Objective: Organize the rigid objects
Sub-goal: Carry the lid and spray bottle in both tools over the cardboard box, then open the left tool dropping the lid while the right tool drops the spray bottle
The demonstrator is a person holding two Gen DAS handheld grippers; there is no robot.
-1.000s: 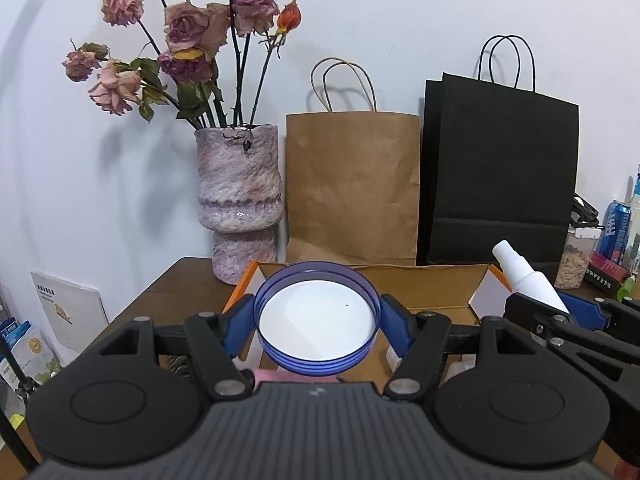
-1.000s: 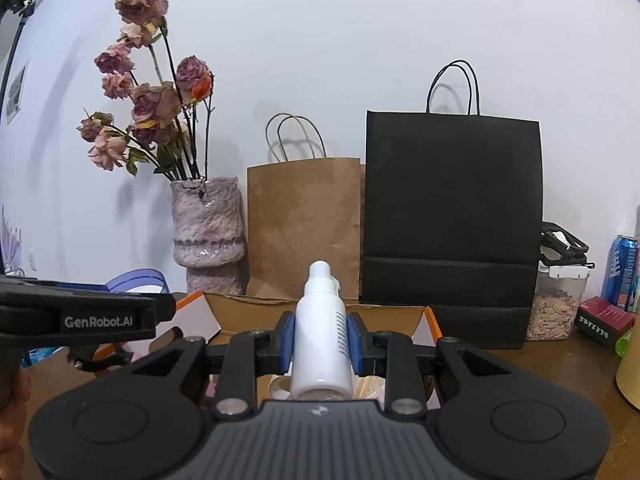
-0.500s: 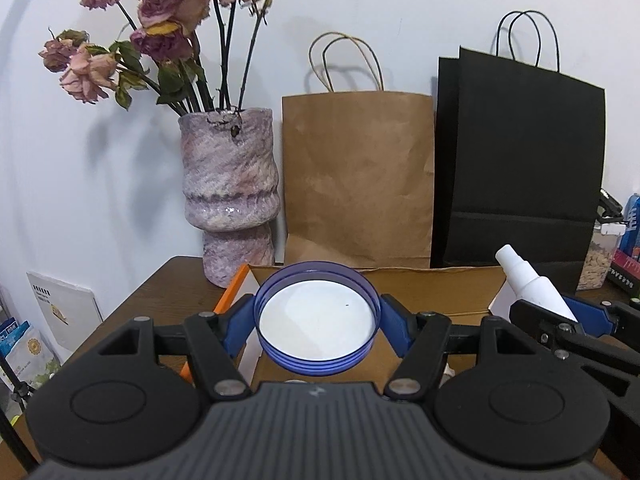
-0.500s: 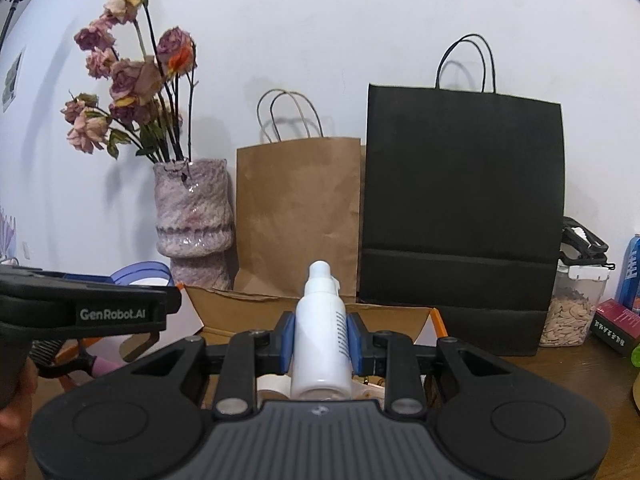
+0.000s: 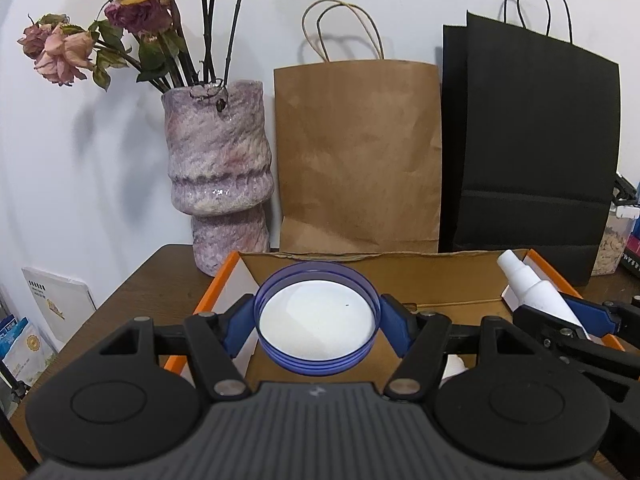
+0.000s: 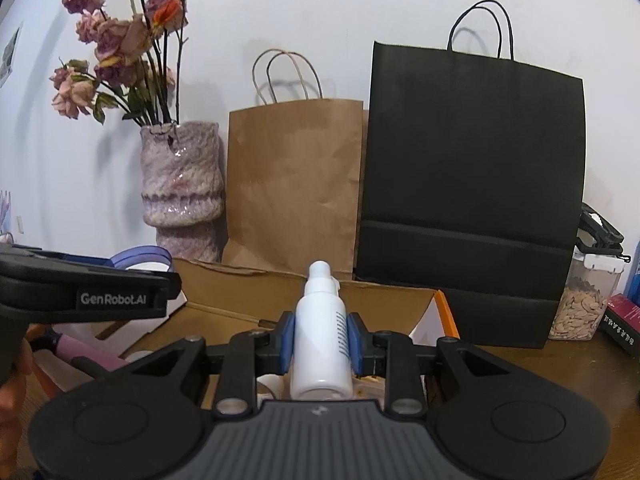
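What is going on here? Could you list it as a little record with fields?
left hand-held gripper: shut on the blue-rimmed lid
right hand-held gripper: shut on the white spray bottle
below both: open cardboard box on the wooden table
behind the box: vase of dried roses, brown paper bag, black paper bag

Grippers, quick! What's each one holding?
Left gripper: closed on the blue lid.
Right gripper: closed on the white spray bottle.
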